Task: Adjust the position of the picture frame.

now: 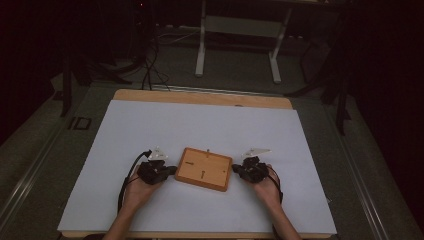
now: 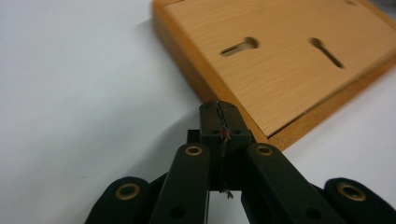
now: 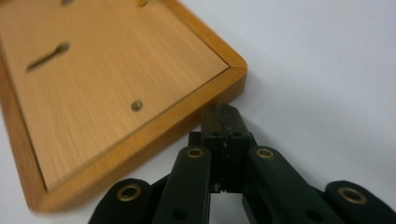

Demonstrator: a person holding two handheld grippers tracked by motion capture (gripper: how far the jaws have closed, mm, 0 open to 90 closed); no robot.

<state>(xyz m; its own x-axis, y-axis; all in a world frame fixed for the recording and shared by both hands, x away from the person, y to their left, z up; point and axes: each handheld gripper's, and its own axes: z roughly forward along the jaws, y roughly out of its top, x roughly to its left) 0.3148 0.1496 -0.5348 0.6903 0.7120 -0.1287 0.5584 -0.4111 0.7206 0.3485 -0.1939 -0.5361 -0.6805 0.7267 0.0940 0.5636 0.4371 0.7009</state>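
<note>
White sheet (image 1: 150,130) covers wooden table (image 1: 200,97); dim room

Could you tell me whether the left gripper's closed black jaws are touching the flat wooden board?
Touching: in the left gripper view, the left gripper presses its closed tip against the wooden board's edge, with no gap.

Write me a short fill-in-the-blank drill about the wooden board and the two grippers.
1. The flat rectangular wooden board lies on a ____ sheet.
2. The left gripper has its jaws ____.
3. The right gripper is at the board's ____ edge.

Missing words: white; shut; right
</note>
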